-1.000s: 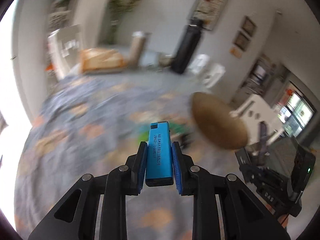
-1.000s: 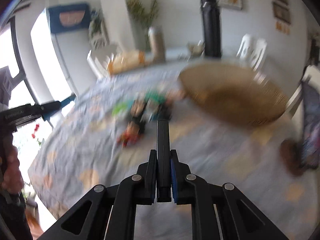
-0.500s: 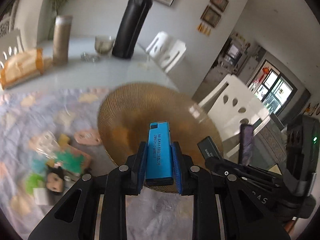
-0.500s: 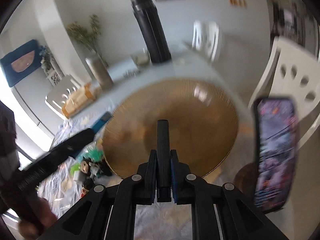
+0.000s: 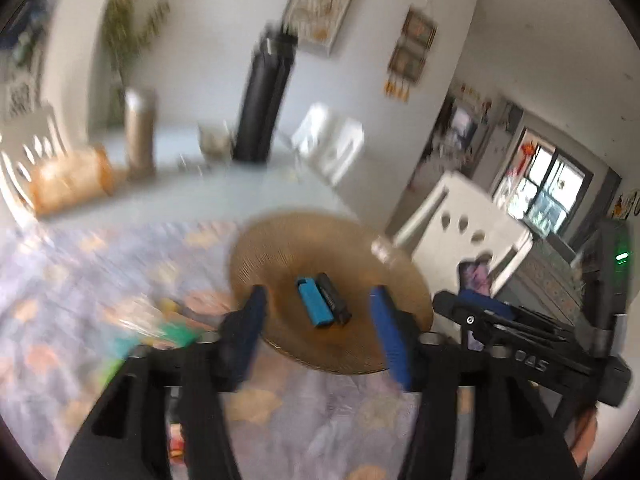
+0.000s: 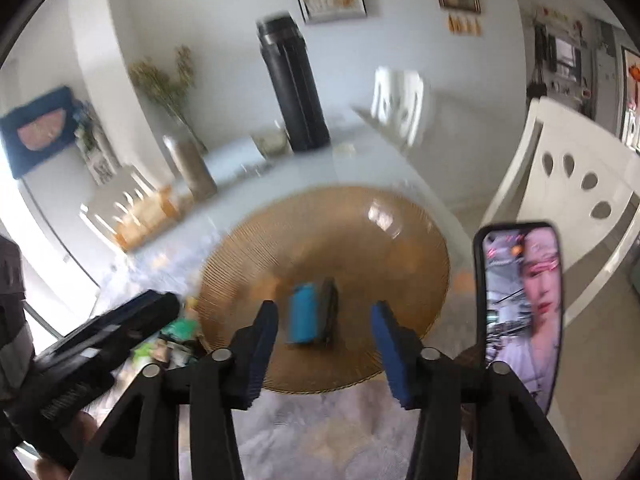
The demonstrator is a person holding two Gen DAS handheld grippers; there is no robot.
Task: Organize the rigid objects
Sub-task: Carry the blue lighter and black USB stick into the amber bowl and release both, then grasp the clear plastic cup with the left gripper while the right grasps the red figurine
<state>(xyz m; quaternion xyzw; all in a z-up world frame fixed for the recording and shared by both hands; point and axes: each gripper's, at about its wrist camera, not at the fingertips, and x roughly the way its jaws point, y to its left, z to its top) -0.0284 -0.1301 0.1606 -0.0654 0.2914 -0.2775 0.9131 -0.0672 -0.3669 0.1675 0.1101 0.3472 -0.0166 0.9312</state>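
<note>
A blue block (image 5: 314,306) and a black block (image 5: 334,298) lie side by side in the round woven tray (image 5: 280,248). My left gripper (image 5: 320,332) hovers above the tray's near side. Its jaws are opening and hold nothing. In the right wrist view the blue block (image 6: 303,314) and black block (image 6: 328,308) rest in the same tray (image 6: 360,240). My right gripper (image 6: 326,344) is above them with its jaws opening, its pads clear of both blocks. The left gripper's body (image 6: 100,344) shows at the left there.
Small toys and packets (image 6: 176,340) lie on the patterned cloth left of the tray. A phone (image 6: 520,300) stands upright at the right. A black flask (image 6: 294,88), a steel bottle (image 6: 188,168) and a bread bag (image 5: 68,184) stand at the back. White chairs (image 6: 580,184) flank the table.
Both grippers have opened and let go: the blue block left the left one, the black block the right one. Both blocks now lie in the tray. Both hands have drawn back.
</note>
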